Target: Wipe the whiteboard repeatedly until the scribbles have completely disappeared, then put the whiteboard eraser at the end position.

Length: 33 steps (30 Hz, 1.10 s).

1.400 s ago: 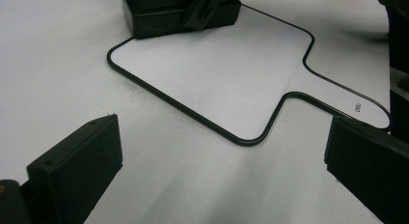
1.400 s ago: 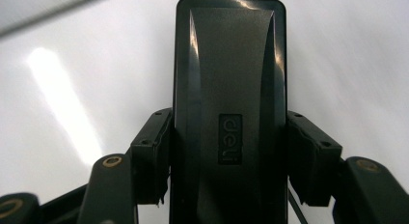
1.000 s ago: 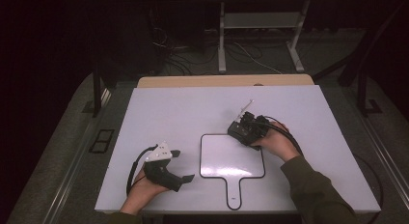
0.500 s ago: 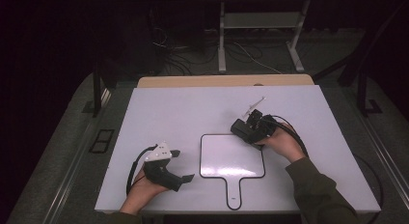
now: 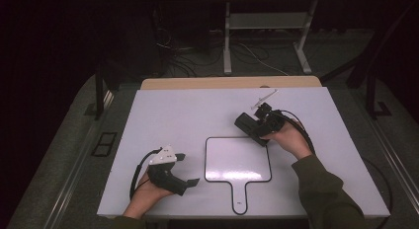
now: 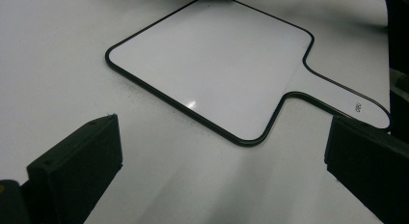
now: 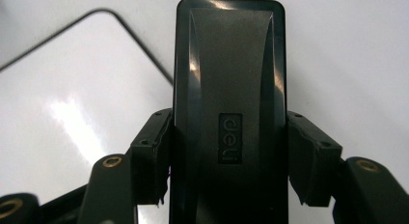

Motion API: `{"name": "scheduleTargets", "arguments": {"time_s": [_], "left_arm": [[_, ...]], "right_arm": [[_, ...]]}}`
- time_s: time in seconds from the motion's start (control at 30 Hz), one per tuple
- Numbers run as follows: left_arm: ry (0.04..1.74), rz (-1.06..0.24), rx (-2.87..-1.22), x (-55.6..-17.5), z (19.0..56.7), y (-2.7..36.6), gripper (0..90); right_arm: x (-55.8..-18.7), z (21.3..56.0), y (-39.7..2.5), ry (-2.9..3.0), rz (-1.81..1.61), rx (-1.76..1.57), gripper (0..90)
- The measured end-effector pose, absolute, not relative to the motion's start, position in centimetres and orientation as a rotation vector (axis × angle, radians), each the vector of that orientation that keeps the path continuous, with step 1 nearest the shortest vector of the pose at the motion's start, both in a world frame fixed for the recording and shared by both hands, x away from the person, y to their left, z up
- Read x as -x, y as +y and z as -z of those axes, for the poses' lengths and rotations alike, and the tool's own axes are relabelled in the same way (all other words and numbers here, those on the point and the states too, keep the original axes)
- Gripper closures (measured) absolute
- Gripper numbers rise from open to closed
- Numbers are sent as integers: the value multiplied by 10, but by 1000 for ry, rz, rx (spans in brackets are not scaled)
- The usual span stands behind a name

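A small paddle-shaped whiteboard (image 5: 237,160) with a black rim lies flat on the white table, its handle pointing to the near edge. It also shows in the left gripper view as the whiteboard (image 6: 212,64) and at the left of the right gripper view as the whiteboard (image 7: 58,103). My right gripper (image 5: 253,127) hovers just beyond the board's far right corner, shut on a black eraser (image 5: 246,123). Both jaws of the right gripper (image 7: 229,151) press the long sides of the eraser (image 7: 229,64). My left gripper (image 5: 188,169) rests at the near left, open and holding nothing, left gripper (image 6: 222,151) facing the board.
The white table (image 5: 197,110) has a wooden strip (image 5: 227,83) along its far edge. Behind it on the dark floor are cables and a metal stand (image 5: 267,21). A black cable (image 5: 306,135) loops from the right gripper over the hand.
My right gripper has carried the eraser a little farther from me and to the right, off the board's far right corner. The left gripper has stayed put.
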<state>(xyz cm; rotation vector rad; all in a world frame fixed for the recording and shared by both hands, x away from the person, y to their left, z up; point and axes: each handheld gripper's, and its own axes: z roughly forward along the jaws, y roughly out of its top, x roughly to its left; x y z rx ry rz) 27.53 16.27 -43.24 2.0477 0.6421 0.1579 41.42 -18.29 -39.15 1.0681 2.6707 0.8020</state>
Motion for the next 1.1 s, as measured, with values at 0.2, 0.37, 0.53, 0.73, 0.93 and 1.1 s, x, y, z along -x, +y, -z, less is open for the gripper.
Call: {"name": "scheduleTargets", "arguments": {"time_s": [0.2, 0.37, 0.53, 0.73, 0.93, 1.1], "left_arm": [[647, -157, -2044, -275, 432, 163, 0], [644, -159, -2044, -275, 432, 163, 0], [643, -154, -2040, -276, 432, 163, 0], [642, -156, -2044, -277, 433, 164, 0], [642, -152, -2044, -277, 433, 165, 0], [641, -150, -2040, -277, 433, 165, 0]], "right_arm": [[-427, 383, -181, 2648, -832, -1090, 388], [-441, 380, -178, 2630, -840, -1116, 388], [-456, 378, -173, 2616, -847, -1135, 388], [-474, 379, -162, 2613, -848, -1142, 387], [-492, 385, -153, 2613, -815, -1151, 387], [-502, 395, -148, 2621, -788, -1160, 387]]}}
